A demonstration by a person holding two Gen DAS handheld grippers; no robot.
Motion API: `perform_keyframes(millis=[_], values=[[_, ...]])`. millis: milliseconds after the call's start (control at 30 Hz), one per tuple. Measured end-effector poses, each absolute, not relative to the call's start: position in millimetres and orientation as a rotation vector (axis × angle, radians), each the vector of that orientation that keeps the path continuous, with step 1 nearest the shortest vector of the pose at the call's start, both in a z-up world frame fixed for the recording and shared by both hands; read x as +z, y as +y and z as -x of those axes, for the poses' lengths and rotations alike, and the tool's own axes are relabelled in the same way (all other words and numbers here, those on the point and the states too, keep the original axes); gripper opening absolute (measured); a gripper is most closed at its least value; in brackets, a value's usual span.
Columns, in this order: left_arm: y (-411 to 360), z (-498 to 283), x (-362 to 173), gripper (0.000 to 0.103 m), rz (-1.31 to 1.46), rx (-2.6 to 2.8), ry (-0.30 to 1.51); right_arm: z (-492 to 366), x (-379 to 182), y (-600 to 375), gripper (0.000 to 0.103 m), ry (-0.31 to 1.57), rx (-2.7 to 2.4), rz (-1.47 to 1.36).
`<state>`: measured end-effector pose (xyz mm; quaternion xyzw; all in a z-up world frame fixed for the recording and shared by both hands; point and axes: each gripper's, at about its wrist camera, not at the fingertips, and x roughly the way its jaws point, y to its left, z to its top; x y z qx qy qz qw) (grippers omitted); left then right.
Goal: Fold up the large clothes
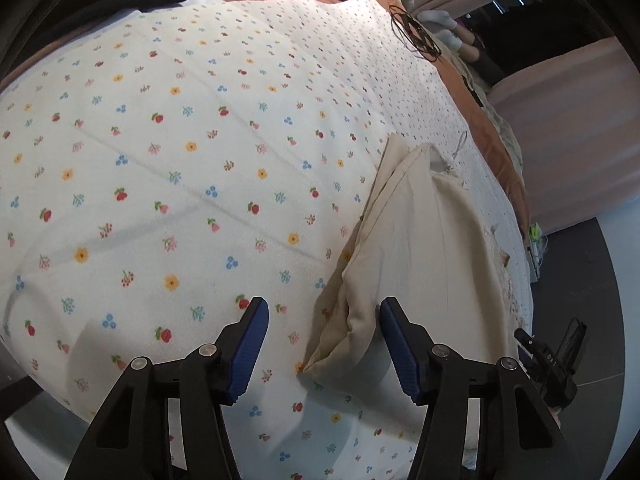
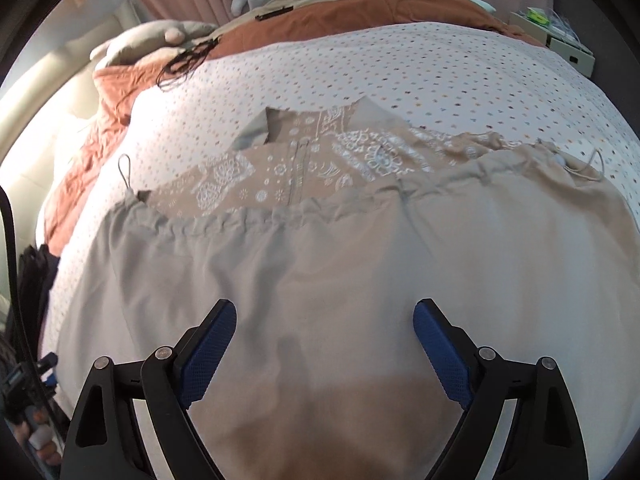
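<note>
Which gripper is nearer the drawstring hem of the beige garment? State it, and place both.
Right, as far as the views show. The right gripper hangs open over the beige garment, the drawstring hem just ahead. The left gripper, open, straddles a folded corner at the garment's edge.

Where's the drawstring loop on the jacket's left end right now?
In the right wrist view the drawstring loop lies on the floral sheet left of centre, just past the beige jacket hem's left end, near the orange blanket.
</note>
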<state>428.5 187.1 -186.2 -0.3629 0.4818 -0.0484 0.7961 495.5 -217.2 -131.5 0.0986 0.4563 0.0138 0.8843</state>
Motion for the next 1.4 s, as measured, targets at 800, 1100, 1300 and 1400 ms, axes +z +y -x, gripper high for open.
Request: perform_keyframes(millis=[800,1100,1300,1400], values=[[172.6,-405.9,-188.2,0.059,0.816,-0.133,1.064,-593.0,-120.5,-223.2,0.002,0.984,0.019,-0.086],[175.1,-379.3,-193.5,0.065,0.99,-0.212,1.045,-613.6,-133.9,-227.7,0.002,0.991,-0.018,-0.124],[157.3,-391.7,-206.0,0.065,1.079,-0.287,1.067,-617.9,-152.9,-226.4,0.003,1.003,-0.039,-0.118],[151.0,-402.9,-210.4,0.065,1.117,-0.288,1.05,-618.2,-149.7,-228.1,0.003,1.014,-0.04,-0.139]])
